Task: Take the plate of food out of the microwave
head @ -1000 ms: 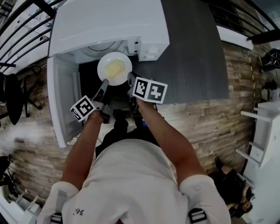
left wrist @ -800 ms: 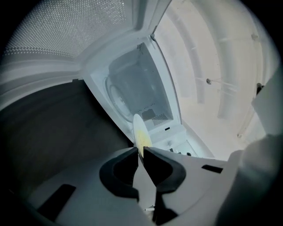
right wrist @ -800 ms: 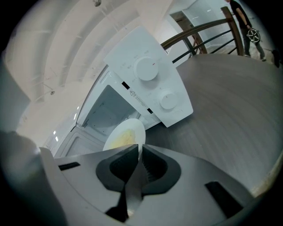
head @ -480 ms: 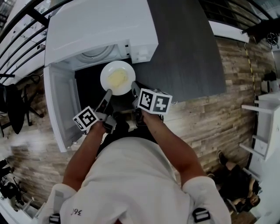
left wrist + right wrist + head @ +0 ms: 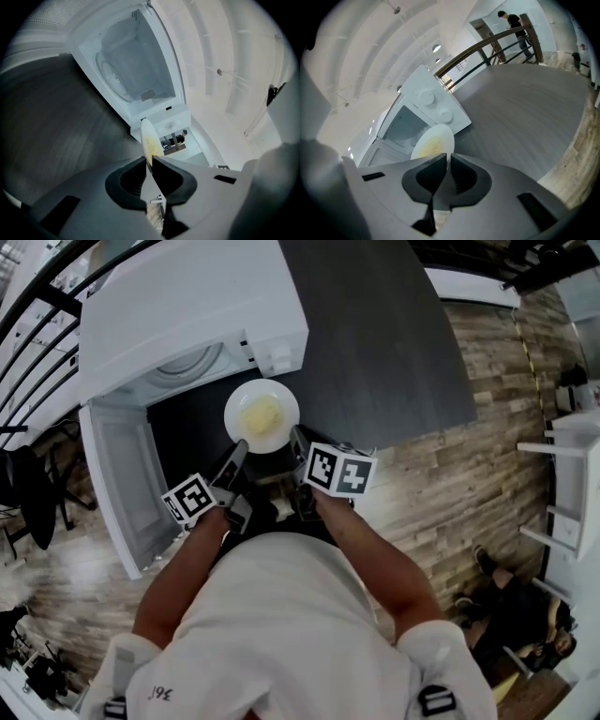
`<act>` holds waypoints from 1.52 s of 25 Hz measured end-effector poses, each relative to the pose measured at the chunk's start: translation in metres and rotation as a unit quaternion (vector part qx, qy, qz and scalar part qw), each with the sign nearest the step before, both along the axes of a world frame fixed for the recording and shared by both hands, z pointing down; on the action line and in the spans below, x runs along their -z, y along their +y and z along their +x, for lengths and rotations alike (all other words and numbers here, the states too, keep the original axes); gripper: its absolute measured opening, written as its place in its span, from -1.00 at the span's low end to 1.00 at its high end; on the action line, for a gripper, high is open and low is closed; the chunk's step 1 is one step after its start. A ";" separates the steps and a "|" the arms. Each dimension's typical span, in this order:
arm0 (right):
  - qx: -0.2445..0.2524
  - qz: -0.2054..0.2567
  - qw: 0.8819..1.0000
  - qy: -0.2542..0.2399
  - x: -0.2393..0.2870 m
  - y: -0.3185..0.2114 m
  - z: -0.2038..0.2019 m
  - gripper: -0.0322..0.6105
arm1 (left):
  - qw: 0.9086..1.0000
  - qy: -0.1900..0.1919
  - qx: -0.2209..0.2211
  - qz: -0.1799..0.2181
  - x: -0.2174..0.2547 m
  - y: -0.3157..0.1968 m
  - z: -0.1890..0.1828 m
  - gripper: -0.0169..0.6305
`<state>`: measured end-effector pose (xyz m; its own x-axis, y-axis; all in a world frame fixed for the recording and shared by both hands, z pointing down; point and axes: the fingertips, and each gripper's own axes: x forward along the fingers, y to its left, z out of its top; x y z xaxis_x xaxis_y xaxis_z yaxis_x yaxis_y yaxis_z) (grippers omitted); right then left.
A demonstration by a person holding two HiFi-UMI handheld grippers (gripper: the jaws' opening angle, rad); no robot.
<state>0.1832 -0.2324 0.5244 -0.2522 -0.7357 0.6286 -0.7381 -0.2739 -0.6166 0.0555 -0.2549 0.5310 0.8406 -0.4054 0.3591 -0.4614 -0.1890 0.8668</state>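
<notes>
1. The microwave point(image 5: 187, 315) stands at the left with its door point(image 5: 122, 493) swung wide.
2. The left gripper point(image 5: 238, 448) is clamped on the near-left rim of the plate point(image 5: 274, 395).
3. The plate, carrying yellow food point(image 5: 262, 414), hangs outside the cavity, above the dark tabletop point(image 5: 384, 352).
4. The right gripper point(image 5: 297, 437) pinches its near-right rim.

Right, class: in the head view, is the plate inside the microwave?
No, the plate is outside the open microwave, held in front of its cavity.
</notes>
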 end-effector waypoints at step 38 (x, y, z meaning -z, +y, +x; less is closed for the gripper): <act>-0.159 -0.071 0.983 0.052 -0.064 0.050 0.206 -0.81 | 0.979 0.005 -0.205 0.000 -0.055 0.006 0.235 -0.82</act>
<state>0.3895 -0.1823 0.5884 0.0468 -0.6706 0.7403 -0.6582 -0.5782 -0.4822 0.2908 -0.2487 0.5857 0.9359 -0.0326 0.3509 -0.3388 -0.3568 0.8706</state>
